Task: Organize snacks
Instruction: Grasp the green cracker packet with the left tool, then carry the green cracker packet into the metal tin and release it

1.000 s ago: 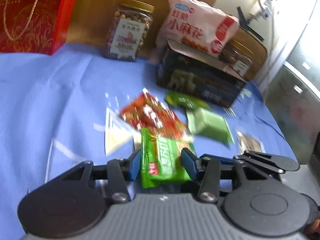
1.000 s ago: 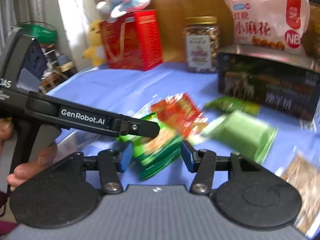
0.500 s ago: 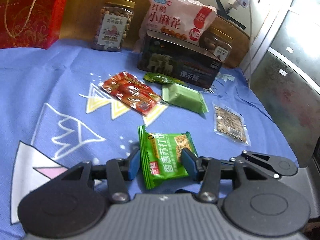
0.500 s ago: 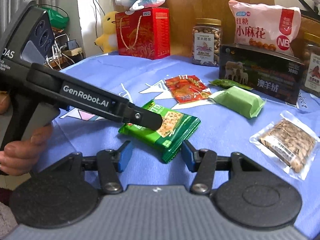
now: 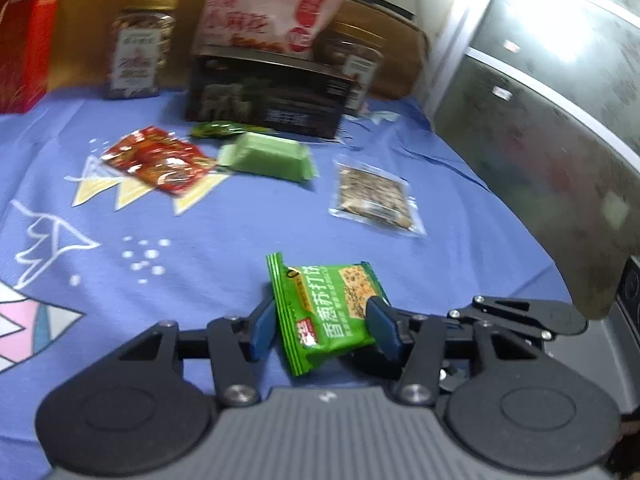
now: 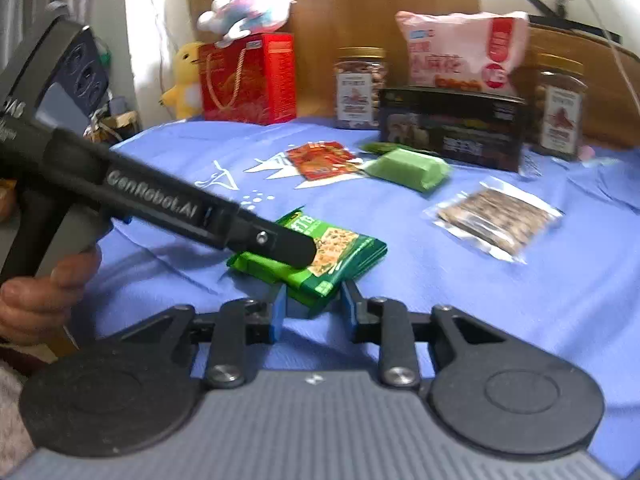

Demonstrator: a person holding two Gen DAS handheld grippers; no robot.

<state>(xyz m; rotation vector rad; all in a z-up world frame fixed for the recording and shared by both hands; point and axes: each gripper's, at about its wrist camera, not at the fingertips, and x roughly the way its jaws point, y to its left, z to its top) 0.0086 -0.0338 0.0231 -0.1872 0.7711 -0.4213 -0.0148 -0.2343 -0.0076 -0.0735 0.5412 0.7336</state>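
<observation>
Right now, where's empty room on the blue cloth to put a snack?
Bare blue cloth lies left of the green cracker packet, and between it and the seed packet. It's crowded by the dark box: red packet, green bar.

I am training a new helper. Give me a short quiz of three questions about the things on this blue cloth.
1. What lies on top of the red cardboard gift box with a cord handle?
A. a pink-and-white plush toy
B. a glass jar
C. a black box
2. True or false: the clear plastic packet of seeds lies apart from the pale green wrapped block.
3. How many clear jars with golden lids stand at the back of the cloth?

Key: 1 A; 2 true; 3 two, one on each side of the pink bag.
</observation>
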